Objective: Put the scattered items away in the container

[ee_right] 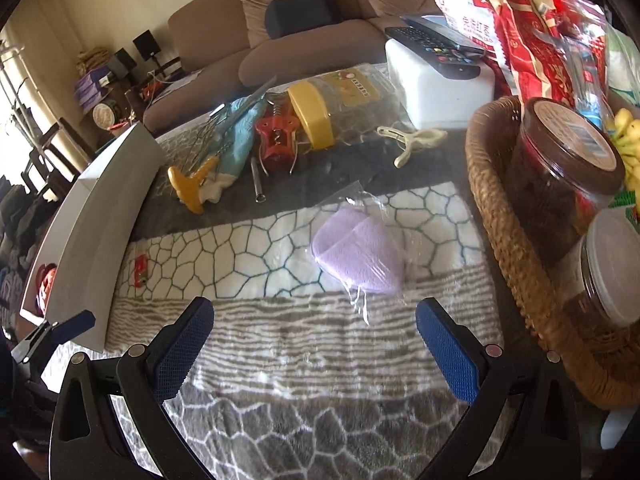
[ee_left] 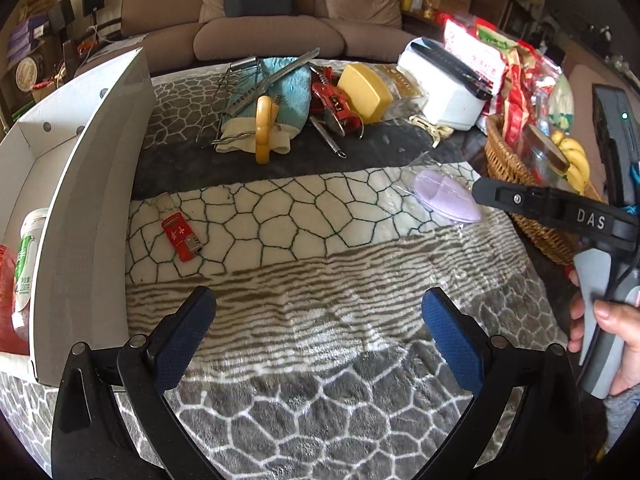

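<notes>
**Right tongs above the wrapped purple pad**

The right gripper [ee_right: 314, 344] was wide and empty, just before the purple pad [ee_right: 358, 258] in its clear wrapper. Better to pinch the pad itself; the film looked slippery. The left gripper [ee_left: 318, 342] was wide too, near the red lighter [ee_left: 181, 237]. The white box [ee_left: 84, 184] stood left; the wicker basket [ee_right: 508, 232] crowded the right.

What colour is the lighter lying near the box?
Red, with a silver metal end; the lighter shows best in the left wrist view.
</notes>
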`<control>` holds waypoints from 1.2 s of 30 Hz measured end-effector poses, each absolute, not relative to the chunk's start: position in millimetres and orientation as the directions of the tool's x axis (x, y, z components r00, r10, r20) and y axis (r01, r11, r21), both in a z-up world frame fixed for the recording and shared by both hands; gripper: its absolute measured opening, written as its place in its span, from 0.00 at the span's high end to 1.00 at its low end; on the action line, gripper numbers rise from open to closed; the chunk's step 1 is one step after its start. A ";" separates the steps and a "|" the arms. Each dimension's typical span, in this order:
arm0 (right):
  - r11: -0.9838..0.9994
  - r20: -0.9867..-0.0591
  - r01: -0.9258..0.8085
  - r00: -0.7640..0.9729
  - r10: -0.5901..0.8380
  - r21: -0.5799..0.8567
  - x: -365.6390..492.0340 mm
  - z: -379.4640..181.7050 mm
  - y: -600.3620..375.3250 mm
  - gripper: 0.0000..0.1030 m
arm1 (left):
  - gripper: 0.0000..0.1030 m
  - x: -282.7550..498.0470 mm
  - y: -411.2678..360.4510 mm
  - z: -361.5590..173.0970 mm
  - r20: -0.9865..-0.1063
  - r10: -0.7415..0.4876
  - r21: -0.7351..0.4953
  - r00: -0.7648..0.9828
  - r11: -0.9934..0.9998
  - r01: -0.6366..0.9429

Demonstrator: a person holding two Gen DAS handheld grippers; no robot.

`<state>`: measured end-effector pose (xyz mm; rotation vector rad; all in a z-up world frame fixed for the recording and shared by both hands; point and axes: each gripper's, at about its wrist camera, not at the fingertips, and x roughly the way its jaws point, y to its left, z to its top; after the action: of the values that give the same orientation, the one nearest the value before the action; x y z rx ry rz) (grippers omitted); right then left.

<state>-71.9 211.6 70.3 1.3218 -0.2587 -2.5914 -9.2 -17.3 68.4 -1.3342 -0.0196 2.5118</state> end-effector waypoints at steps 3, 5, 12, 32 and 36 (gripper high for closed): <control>-0.948 -0.767 0.139 -0.560 -0.312 0.285 -99.2 70.6 206.2 0.00 | 0.00 -17.1 -25.3 58.4 -0.804 0.276 -0.178 -0.527 -0.957 -0.230; -0.937 -0.759 0.157 -0.552 -0.346 0.314 -116.3 70.9 198.6 0.00 | 0.00 -26.5 -29.9 51.1 -0.823 0.267 -0.191 -0.501 -0.962 -0.197; -0.884 -0.726 0.251 -0.504 -0.468 0.395 -178.9 67.5 147.2 0.00 | 0.00 -41.9 -39.4 44.9 -0.822 0.327 -0.292 -0.467 -0.945 -0.149; -0.838 -0.726 0.236 -0.420 -0.544 0.492 -318.5 49.5 63.7 0.40 | 0.00 -53.3 -50.5 37.5 -0.835 0.351 -0.335 -0.423 -0.935 -0.114; -0.834 -0.708 0.179 -0.455 -0.541 0.522 -322.0 48.5 75.0 0.40 | 0.00 -53.7 -53.6 38.6 -0.833 0.362 -0.350 -0.419 -0.931 -0.107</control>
<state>-322.0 75.0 48.5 1.3168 -0.5278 -2.3038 -53.7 -53.6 38.6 -1.5025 -0.3528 2.4069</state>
